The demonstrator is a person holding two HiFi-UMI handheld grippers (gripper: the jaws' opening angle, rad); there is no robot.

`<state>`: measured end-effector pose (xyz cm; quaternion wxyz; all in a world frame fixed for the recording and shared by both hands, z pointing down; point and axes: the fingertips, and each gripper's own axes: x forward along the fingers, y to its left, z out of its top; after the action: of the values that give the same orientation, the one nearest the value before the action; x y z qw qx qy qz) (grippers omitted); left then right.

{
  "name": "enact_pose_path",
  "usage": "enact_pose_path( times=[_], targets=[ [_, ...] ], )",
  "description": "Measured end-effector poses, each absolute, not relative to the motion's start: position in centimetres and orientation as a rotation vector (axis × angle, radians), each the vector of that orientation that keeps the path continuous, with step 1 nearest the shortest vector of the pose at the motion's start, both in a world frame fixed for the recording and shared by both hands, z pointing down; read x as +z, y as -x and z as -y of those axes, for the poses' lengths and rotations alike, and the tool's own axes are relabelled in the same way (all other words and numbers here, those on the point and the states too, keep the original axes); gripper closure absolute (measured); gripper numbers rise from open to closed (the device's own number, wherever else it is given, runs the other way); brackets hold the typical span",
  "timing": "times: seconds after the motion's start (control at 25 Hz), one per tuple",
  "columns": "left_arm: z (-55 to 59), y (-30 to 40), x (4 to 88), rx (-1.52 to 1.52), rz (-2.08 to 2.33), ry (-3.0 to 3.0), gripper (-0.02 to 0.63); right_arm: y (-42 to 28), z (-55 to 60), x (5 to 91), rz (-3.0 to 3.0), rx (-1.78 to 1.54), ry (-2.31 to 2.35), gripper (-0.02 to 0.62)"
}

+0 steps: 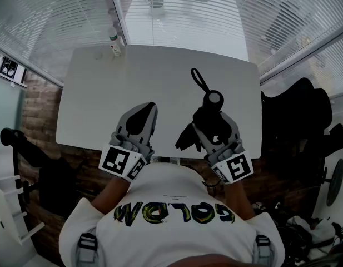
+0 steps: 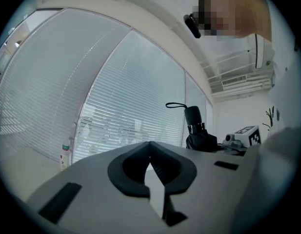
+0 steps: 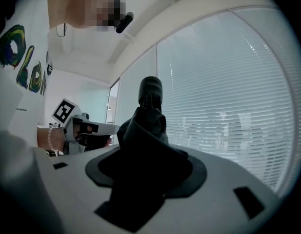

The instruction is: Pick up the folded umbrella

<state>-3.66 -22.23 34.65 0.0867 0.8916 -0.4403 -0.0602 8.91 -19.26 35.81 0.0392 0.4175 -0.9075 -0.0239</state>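
The folded umbrella is black, with a round handle end and a thin strap loop pointing away from me. My right gripper is shut on its bunched fabric over the near right part of the white table. In the right gripper view the umbrella fills the jaws and its handle sticks out beyond them. My left gripper hovers at the near left of the table, shut with nothing in it. In the left gripper view that gripper is closed at its tips, with the umbrella off to its right.
A small bottle stands at the table's far left corner, seen again as the bottle in the left gripper view. Window blinds run behind the table. A dark chair stands to the right. A brick-pattern floor lies to the left.
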Motion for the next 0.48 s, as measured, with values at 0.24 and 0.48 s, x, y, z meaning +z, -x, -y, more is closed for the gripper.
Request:
enact_pose_path(
  times=[0.24, 0.48],
  targets=[
    [22.15, 3.55, 34.78, -0.179, 1.308, -2.657, 0.595, -8.89, 19.36, 35.96, 2.79, -0.049, -1.292, 0.364],
    [22.11, 3.65, 34.8, -0.176, 1.313, -2.653, 0.595, -8.93, 19.38, 35.51, 2.793, -0.064, -1.292, 0.364]
  ],
)
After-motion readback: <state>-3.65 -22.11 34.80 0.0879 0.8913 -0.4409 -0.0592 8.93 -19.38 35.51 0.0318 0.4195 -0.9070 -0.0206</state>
